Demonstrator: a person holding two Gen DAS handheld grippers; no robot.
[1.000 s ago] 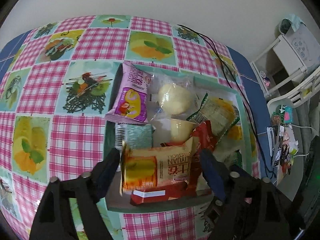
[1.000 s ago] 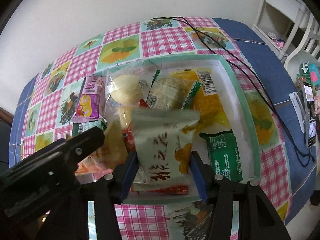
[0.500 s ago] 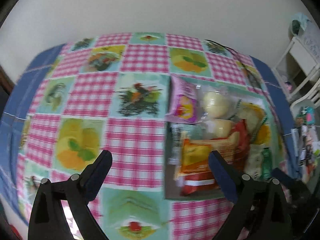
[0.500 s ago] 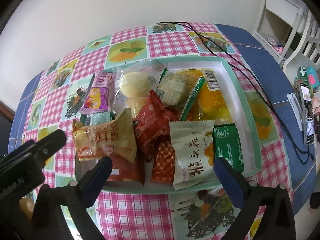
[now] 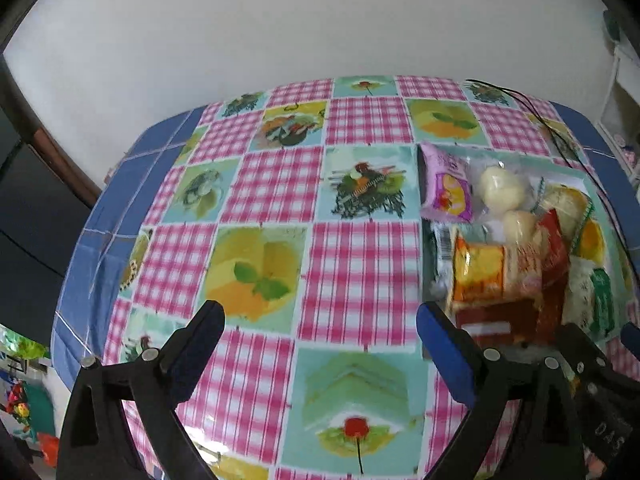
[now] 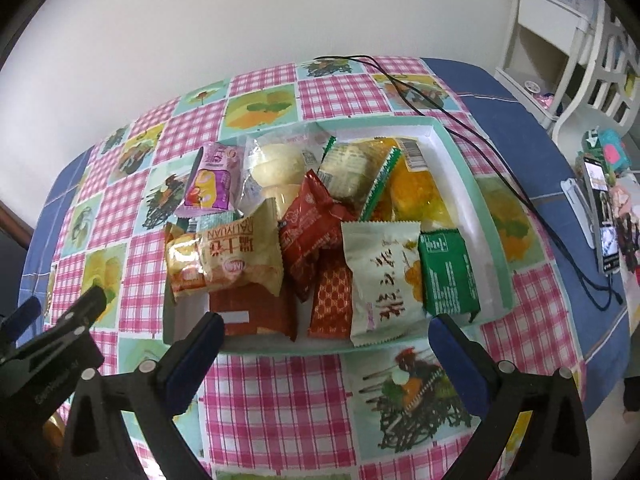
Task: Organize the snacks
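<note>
Released white snack packet (image 6: 386, 276) lying in tray (image 6: 476, 204), right claw (image 6: 320, 346) wide open, empty, just before it, left claw (image 5: 318, 334) seemingly likewise.

the table (image 6: 280, 400) is covered by a cloth of pink gingham squares alternating with teal fruit and food prints, with a plain blue border along its edges. a shallow teal-rimmed tray (image 6: 486, 224) with a white interior rests flat on the cloth, toward the right side in the left wrist view (image 5: 424, 248). a thin black cable (image 6: 500, 168) lies on the cloth, runs past the tray's far right corner and continues over the blue border. a phone (image 6: 600, 220) lies by the right edge.
</note>
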